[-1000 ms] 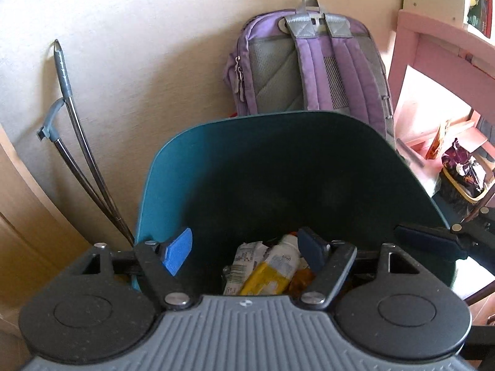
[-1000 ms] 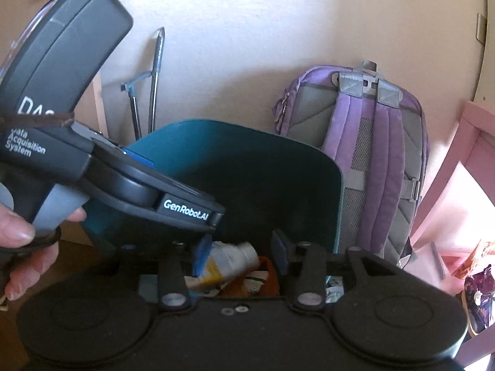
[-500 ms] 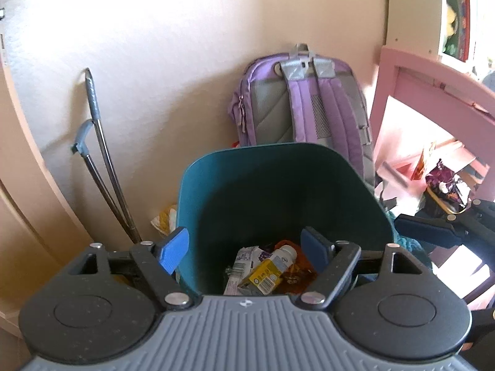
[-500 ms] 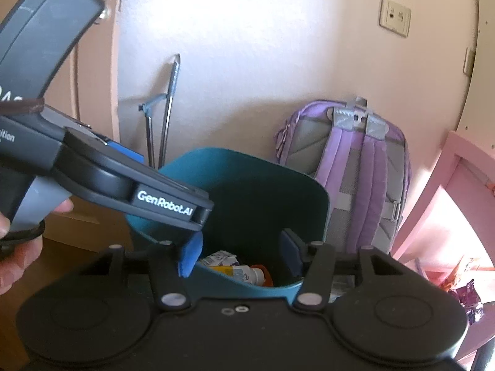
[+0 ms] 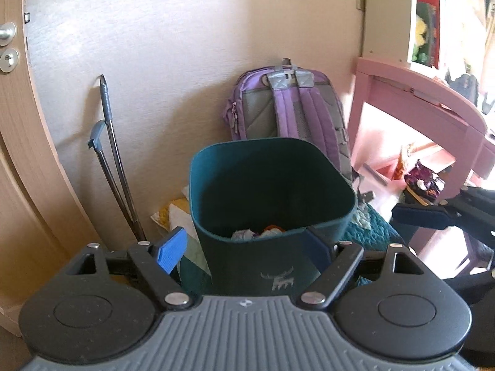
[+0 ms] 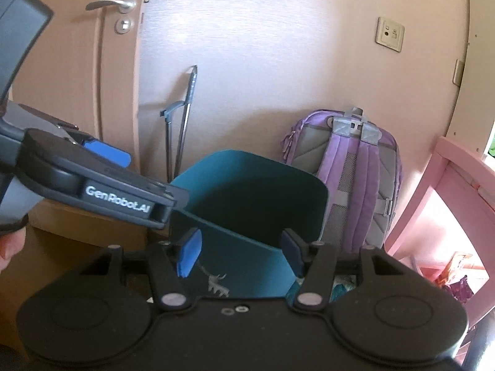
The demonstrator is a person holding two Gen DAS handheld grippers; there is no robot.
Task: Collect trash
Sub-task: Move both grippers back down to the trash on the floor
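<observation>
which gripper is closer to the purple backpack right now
Right, by a small margin, as far as these views show. The right gripper sits on the side of the teal bin nearest the backpack; the left gripper sits further toward the door side. Both are open and empty.

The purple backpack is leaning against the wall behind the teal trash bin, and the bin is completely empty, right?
Not quite. The backpack does lean against the wall behind the teal trash bin, but the bin is not empty: the left wrist view shows trash lying at its bottom.
</observation>
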